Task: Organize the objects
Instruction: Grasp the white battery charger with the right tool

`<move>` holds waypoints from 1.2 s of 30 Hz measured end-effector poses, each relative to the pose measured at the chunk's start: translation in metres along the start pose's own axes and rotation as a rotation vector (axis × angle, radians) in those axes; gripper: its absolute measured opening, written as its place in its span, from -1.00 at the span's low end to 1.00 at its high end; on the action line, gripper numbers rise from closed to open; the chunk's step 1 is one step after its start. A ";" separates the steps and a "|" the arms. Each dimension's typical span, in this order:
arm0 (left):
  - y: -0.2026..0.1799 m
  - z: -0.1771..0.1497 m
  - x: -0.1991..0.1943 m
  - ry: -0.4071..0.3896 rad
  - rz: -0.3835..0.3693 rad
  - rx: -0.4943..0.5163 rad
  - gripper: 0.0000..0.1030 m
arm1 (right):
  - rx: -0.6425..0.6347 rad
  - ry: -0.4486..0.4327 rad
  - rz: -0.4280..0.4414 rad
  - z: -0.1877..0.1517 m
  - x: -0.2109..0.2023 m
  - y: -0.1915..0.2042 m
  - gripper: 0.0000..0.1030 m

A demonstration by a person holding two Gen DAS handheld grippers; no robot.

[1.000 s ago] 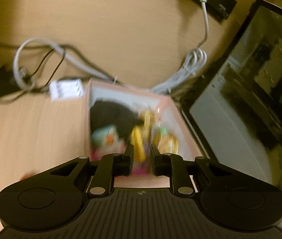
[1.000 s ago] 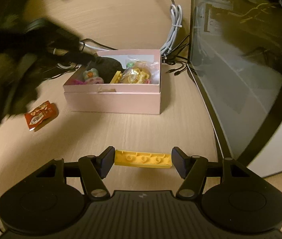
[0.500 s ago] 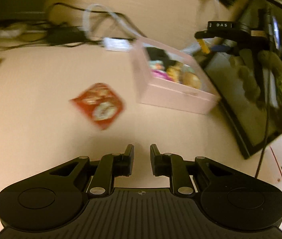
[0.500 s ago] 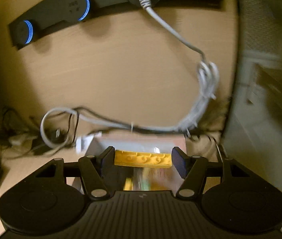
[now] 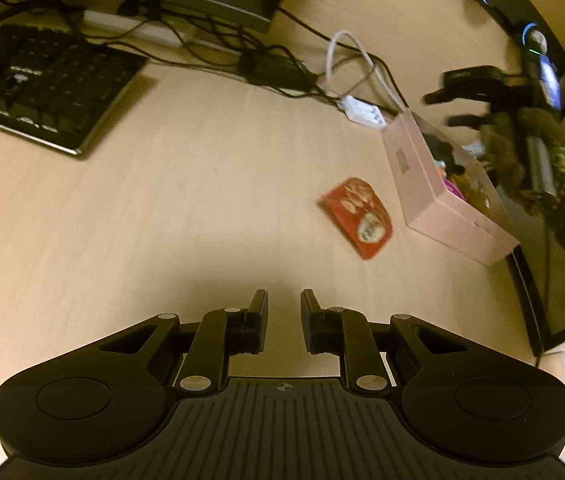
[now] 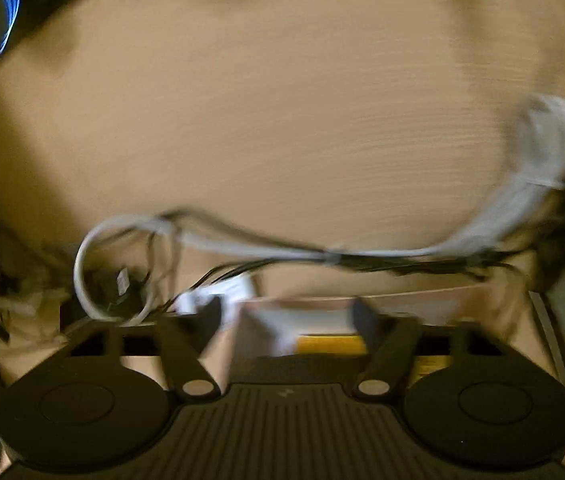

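Pale wood tabletop: red snack packet, light, crinkly, probably slippery, lies flat beside pink box, best pinched by an edge; left tool empty, jaws apart; right tool spread, blurred.

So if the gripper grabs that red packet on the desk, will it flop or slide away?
The red packet looks thin and flat, so it is probably light and bendy. Its glossy face may slide on the smooth desk when nudged, so pinching an edge seems safer.
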State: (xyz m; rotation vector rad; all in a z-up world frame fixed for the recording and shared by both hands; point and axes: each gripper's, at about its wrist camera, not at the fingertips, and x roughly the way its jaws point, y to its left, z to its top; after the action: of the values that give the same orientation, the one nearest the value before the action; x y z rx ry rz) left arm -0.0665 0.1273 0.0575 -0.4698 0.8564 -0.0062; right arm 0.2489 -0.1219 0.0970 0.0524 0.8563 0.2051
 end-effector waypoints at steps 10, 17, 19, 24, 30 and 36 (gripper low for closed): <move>0.022 0.010 -0.002 -0.001 -0.036 -0.018 -0.63 | -0.480 -0.036 -0.512 -0.019 0.088 0.130 -0.13; 0.038 0.008 0.001 0.018 -0.042 -0.064 -0.63 | -0.643 -0.025 -0.542 -0.037 0.090 0.158 -0.17; 0.039 0.008 0.000 0.013 -0.052 -0.061 -0.63 | -0.629 -0.007 -0.513 -0.043 0.087 0.152 -0.17; 0.043 0.010 0.006 0.019 -0.069 -0.084 -0.63 | -0.667 -0.020 -0.460 -0.065 0.065 0.135 -0.18; 0.033 0.015 0.015 0.026 -0.099 -0.078 -0.63 | -0.664 -0.033 -0.389 -0.084 0.030 0.103 -0.18; 0.031 0.011 0.020 0.049 -0.099 -0.078 -0.63 | -0.381 -0.013 -0.208 -0.036 0.023 0.100 -0.19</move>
State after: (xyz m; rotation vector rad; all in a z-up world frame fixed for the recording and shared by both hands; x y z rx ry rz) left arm -0.0506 0.1559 0.0370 -0.5868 0.8833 -0.0756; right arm 0.2204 -0.0209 0.0692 -0.3894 0.7921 0.1686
